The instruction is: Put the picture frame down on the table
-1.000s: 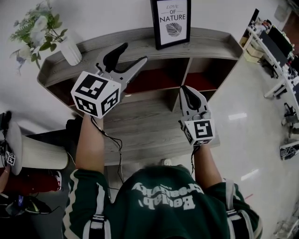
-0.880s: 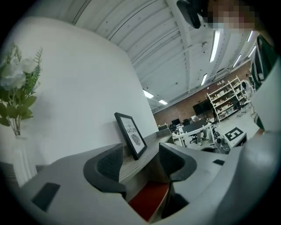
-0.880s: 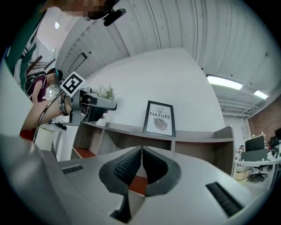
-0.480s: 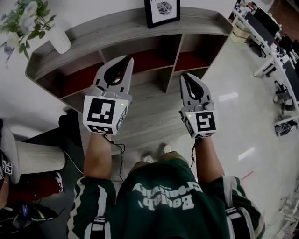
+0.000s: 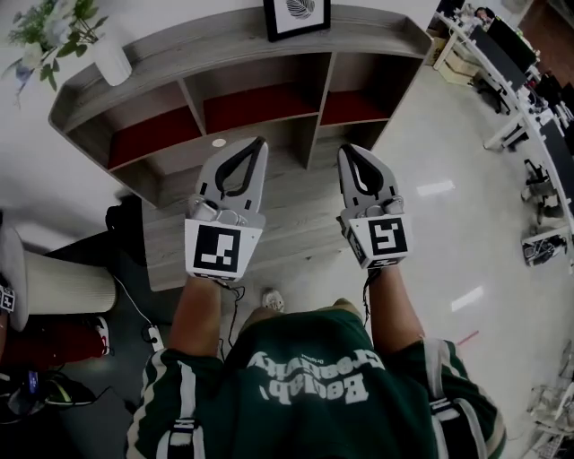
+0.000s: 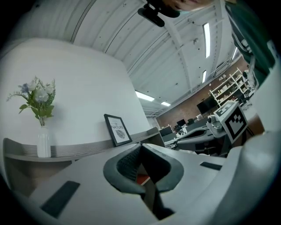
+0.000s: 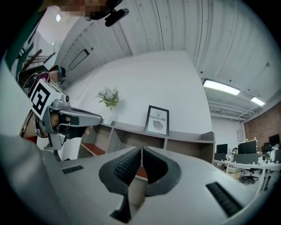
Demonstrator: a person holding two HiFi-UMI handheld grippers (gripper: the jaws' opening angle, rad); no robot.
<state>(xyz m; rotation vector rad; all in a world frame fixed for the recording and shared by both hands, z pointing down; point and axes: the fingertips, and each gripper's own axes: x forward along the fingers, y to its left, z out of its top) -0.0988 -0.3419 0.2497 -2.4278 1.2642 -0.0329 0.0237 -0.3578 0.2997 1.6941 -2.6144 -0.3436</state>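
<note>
Shut jaws, frame out of reach.
The left gripper jaws have just closed on nothing; the right gripper jaws are together, empty. The frame stands well beyond and above both tips; shut jaws reaching in could topple it.

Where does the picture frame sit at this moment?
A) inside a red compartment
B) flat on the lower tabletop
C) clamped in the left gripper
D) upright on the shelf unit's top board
D: the picture frame stands upright on the shelf unit's top board, back against the wall.
</note>
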